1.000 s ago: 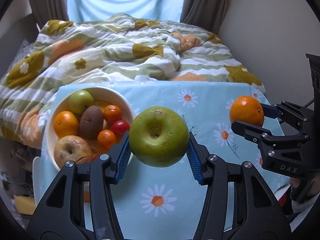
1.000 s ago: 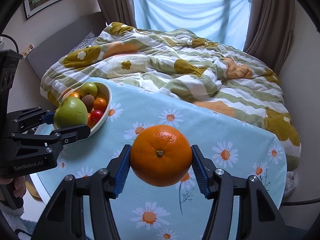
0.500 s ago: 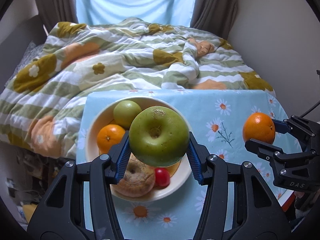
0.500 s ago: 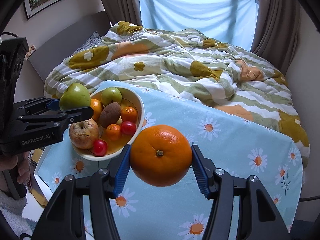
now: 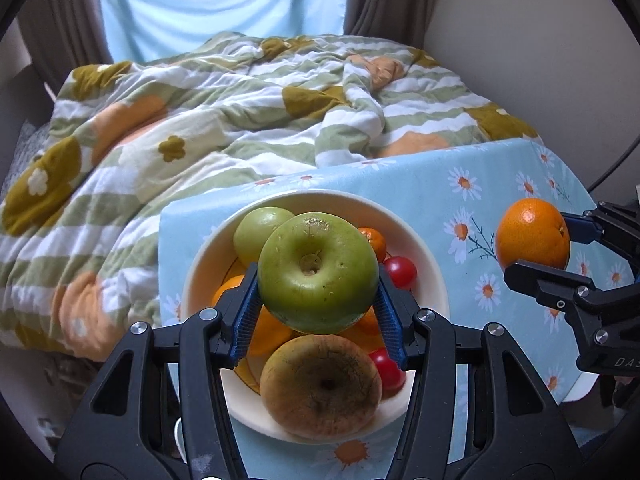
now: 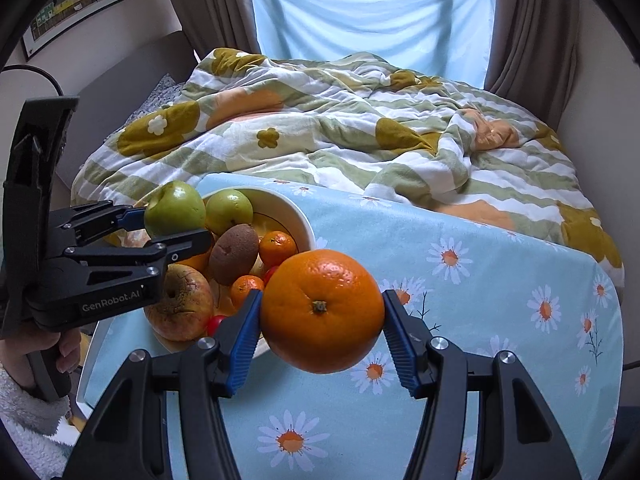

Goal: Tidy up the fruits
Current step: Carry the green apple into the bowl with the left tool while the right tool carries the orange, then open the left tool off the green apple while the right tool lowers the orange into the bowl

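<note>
Green apple [image 5: 318, 276], orange orange [image 6: 322, 310], daisy-print blue cloth [image 6: 480, 280]

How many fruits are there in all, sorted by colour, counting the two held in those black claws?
Green apples: 2
Orange citrus: 4
Small red fruits: 2
Brown kiwi: 1
Wrinkled yellowish apple: 1
Total: 10

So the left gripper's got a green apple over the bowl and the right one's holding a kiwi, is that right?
Not quite. The right gripper holds an orange, not a kiwi, as the right wrist view shows. The left gripper does hold a green apple over the bowl.
</note>
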`<state>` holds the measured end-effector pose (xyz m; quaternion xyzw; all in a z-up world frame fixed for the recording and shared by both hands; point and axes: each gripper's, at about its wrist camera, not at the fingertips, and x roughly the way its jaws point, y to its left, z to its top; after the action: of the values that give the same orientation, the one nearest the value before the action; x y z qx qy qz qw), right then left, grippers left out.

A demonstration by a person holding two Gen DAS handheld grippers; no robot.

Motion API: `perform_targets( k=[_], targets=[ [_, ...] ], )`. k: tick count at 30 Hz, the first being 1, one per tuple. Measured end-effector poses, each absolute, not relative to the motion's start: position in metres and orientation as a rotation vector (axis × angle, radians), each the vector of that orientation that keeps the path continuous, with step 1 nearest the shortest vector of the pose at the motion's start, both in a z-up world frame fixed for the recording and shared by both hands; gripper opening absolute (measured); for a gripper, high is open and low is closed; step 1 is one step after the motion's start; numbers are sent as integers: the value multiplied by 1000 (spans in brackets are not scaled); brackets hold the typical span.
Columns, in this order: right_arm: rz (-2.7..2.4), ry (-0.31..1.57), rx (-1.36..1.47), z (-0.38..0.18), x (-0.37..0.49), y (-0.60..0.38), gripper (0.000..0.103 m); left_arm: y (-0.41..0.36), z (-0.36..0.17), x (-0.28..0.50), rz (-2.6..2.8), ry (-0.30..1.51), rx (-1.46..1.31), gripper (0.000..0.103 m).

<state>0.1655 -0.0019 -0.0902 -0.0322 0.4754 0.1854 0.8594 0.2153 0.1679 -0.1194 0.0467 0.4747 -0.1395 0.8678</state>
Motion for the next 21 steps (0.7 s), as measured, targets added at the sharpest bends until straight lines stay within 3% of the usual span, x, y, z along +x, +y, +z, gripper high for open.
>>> perform_targets(
  k=[12, 13, 14, 16, 21],
  targets=[
    [305, 1033, -40, -96, 161, -4, 54, 165, -136, 218, -341, 1023, 152, 60],
    [305, 1034, -39, -97, 162, -4, 54, 166, -135, 218, -339, 1019, 142, 66],
    [306, 1035, -39, -97, 162, -4, 54, 167, -134, 218, -333, 1014, 136, 84],
    [310, 1035, -40, -97, 163, -4, 54, 169, -130, 217, -326, 995, 122, 103],
    [333, 1030, -47, -93, 167, -3, 54, 174, -116, 208, -300, 974, 100, 103]
  ],
)
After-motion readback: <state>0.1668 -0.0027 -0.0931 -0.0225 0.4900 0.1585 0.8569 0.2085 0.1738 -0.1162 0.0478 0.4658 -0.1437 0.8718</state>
